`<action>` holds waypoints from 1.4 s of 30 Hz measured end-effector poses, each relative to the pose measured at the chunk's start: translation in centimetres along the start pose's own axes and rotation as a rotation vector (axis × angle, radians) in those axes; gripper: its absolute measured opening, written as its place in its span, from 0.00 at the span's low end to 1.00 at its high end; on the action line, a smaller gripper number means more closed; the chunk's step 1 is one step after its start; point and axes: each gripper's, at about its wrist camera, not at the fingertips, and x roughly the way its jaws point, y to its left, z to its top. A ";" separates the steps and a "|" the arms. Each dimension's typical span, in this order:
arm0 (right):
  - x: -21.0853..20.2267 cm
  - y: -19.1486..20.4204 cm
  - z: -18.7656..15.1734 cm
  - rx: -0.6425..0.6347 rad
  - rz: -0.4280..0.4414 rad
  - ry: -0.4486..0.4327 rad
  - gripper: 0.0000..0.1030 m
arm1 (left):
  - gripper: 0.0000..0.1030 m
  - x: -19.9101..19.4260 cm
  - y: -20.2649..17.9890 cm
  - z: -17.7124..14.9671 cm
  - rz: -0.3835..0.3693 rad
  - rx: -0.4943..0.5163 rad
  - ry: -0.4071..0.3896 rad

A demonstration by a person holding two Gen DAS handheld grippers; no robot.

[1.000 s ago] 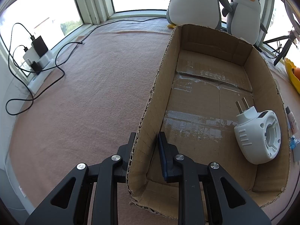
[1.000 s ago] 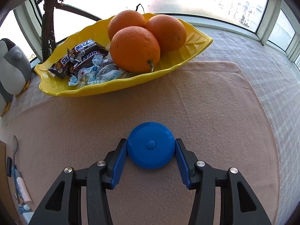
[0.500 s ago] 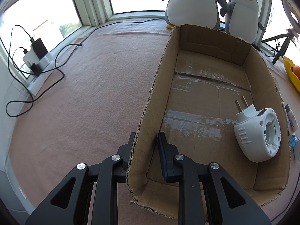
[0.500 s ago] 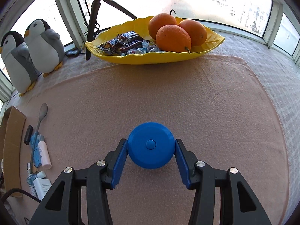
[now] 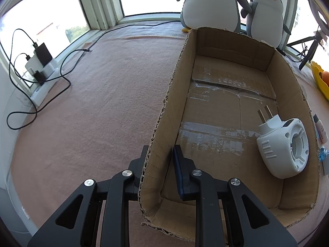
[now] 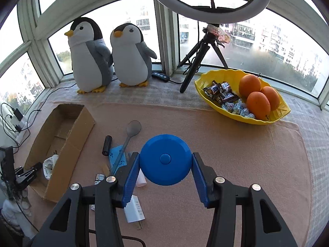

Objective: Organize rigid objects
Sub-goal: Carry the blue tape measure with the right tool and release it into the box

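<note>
The left tongs [image 5: 159, 154] pinch the cardboard box [image 5: 230, 103] wall to steady it at the bench's left edge, while the right tongs [image 6: 165, 162] clamp the blue disc [image 6: 165, 159], raised for dropping in.

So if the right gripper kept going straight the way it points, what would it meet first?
Probably the bare pink cloth beyond the blue disc held by the right gripper. The spoon lies left of that line; depth is uncertain.
</note>
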 end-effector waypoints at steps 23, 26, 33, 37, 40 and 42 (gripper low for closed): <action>6.5 18.3 2.8 -0.248 0.206 0.074 0.45 | 0.17 0.1 0.4 -0.2 -0.044 -0.025 -0.008; 7.4 19.0 2.8 -0.262 0.208 0.087 0.45 | 0.17 0.1 0.4 -0.2 -0.044 -0.027 -0.008; 9.2 20.1 3.1 -0.270 0.204 0.107 0.45 | 0.17 0.1 0.5 -0.2 -0.048 -0.033 -0.010; 9.7 20.0 3.4 -0.234 0.219 0.114 0.45 | 0.17 0.1 0.4 -0.3 -0.046 -0.028 -0.007; 9.3 20.2 3.6 -0.238 0.218 0.096 0.49 | 0.17 0.0 0.4 -0.3 -0.046 -0.029 -0.009; 9.0 20.2 3.6 -0.241 0.220 0.091 0.49 | 0.17 0.1 0.4 -0.3 -0.046 -0.031 -0.011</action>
